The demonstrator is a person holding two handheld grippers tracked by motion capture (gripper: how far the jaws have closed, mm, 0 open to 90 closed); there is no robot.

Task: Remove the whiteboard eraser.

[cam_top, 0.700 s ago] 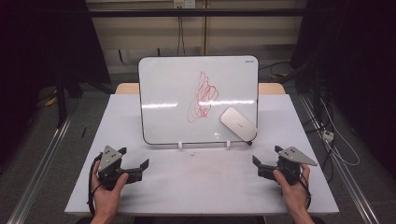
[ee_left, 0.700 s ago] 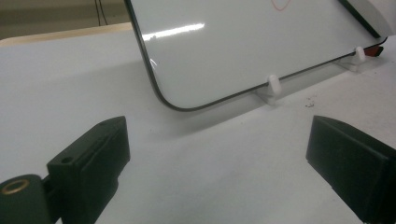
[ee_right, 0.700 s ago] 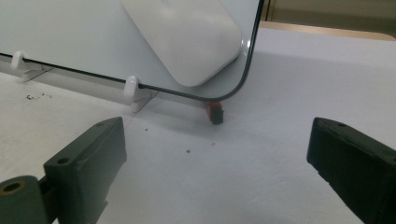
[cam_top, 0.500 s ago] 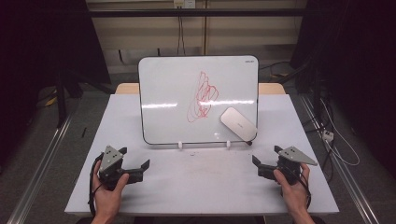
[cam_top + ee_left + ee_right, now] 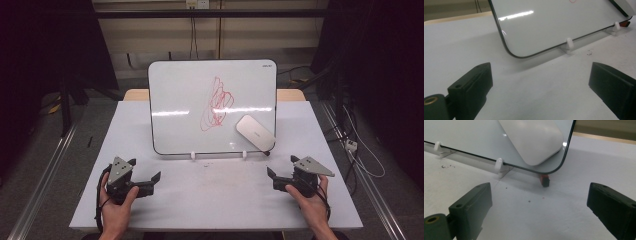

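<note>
Currently my left gripper [image 5: 145,181] rests at seven o'clock on the table [image 5: 215,200], jaws wide apart, empty; my right gripper [image 5: 278,179] mirrors it at five. Whiteboard [image 5: 185,110] stands at twelve, eraser [image 5: 255,132] on it.

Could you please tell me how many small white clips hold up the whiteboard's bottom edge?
2. One white clip sits under the whiteboard left of centre; the other clip sits further right, below the white eraser. Any support behind the board would be hidden.

Red object [image 5: 545,180] mostly hidden behind whiteboard [image 5: 474,142] corner; identity unclear
</note>
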